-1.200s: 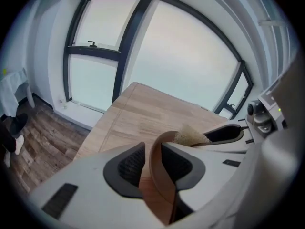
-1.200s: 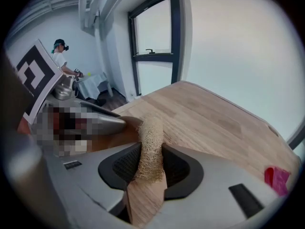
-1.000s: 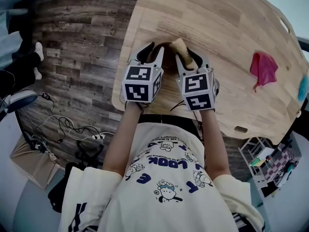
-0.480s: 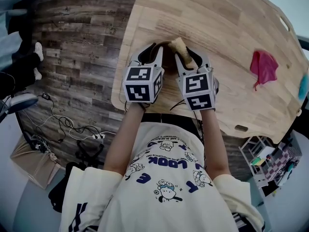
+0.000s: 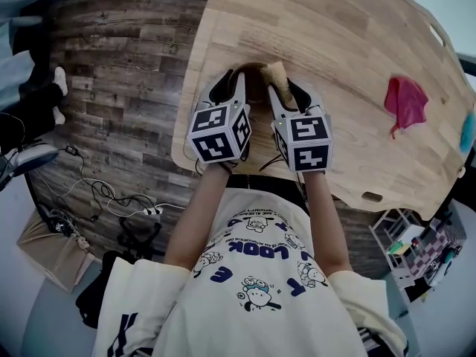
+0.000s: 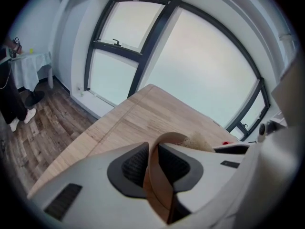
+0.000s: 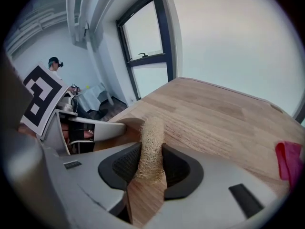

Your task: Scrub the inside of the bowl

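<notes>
A brown bowl [image 5: 256, 84] sits near the front left edge of the wooden table [image 5: 335, 36], between my two grippers. My left gripper [image 5: 229, 80] is shut on the bowl's thin rim [image 6: 159, 180], which stands upright between the dark pads. My right gripper [image 5: 286, 89] is shut on a tan loofah scrubber [image 5: 276, 73], whose fibrous end [image 7: 151, 144] pokes out past the pads and over the bowl's edge [image 7: 127, 127]. In the left gripper view the loofah [image 6: 201, 141] shows just behind the rim. The bowl's inside is mostly hidden by the grippers.
A red cloth [image 5: 405, 104] lies on the table at the right, also visible in the right gripper view [image 7: 288, 159]. A blue object [image 5: 467, 136] sits at the far right edge. Wood-plank floor with cables [image 5: 111, 195] lies to the left. A person [image 7: 55, 66] stands far off.
My left gripper's jaws have narrowed onto the bowl's rim. Both grippers have tilted and shifted slightly toward me; the loofah stays in the right gripper.
</notes>
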Demonstrator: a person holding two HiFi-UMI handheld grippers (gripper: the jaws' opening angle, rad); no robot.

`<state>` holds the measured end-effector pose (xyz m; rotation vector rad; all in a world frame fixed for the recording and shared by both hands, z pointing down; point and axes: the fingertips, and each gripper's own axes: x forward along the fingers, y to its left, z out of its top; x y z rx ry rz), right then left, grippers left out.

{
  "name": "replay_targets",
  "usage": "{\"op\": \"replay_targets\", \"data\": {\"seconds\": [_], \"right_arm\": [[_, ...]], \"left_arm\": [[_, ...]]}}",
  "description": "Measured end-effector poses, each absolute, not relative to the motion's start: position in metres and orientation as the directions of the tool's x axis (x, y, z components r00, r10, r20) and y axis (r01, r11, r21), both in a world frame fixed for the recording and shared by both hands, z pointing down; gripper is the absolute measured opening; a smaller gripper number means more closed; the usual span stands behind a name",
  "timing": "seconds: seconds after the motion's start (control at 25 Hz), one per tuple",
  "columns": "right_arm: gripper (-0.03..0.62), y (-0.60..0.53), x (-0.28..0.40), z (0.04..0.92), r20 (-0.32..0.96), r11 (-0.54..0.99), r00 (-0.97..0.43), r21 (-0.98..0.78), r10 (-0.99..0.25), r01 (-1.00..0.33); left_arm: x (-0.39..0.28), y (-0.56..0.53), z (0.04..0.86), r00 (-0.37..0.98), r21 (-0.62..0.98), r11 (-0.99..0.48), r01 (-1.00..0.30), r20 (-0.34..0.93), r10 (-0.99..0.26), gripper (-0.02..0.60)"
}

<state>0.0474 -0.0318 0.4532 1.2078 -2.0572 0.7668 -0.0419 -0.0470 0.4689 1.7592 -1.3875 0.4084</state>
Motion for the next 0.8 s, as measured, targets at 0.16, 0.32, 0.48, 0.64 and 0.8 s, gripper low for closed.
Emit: {"op": "replay_targets", "data": {"seconds": [0.16,0.32,0.48,0.64,0.8], "right_arm": [[0.126,-0.027,0.05,0.454,0.752,0.343,-0.378,-0.214,-0.54,-0.915],[0.126,-0.021,0.053,0.454,0.749,0.239,-0.361,-0.272,-0.555,-0.932],[0.126,-0.016,0.053,0.453,0.758,0.15,-0.316,-0.282,-0.57,-0.947],[0.126,-0.011,0.052,0.451,0.77,0.107,-0.273,-0.26,-0.577,-0.96],[0.126,-0.008,0.053,0.452,0.772,0.069,-0.261,-0.273,-0.579,-0.96]], "left_arm": [[-0.044,-0.045,0.47,0.326,0.436,0.012,-0.9,0.69,-0.646,0.095],[-0.045,-0.046,0.47,0.314,0.441,0.038,-0.896,0.693,-0.649,0.097],[-0.047,-0.046,0.469,0.296,0.443,0.066,-0.894,0.695,-0.655,0.097],[-0.048,-0.044,0.47,0.284,0.448,0.091,-0.89,0.698,-0.657,0.097],[-0.048,-0.044,0.471,0.274,0.462,0.125,-0.878,0.699,-0.661,0.098]]}}
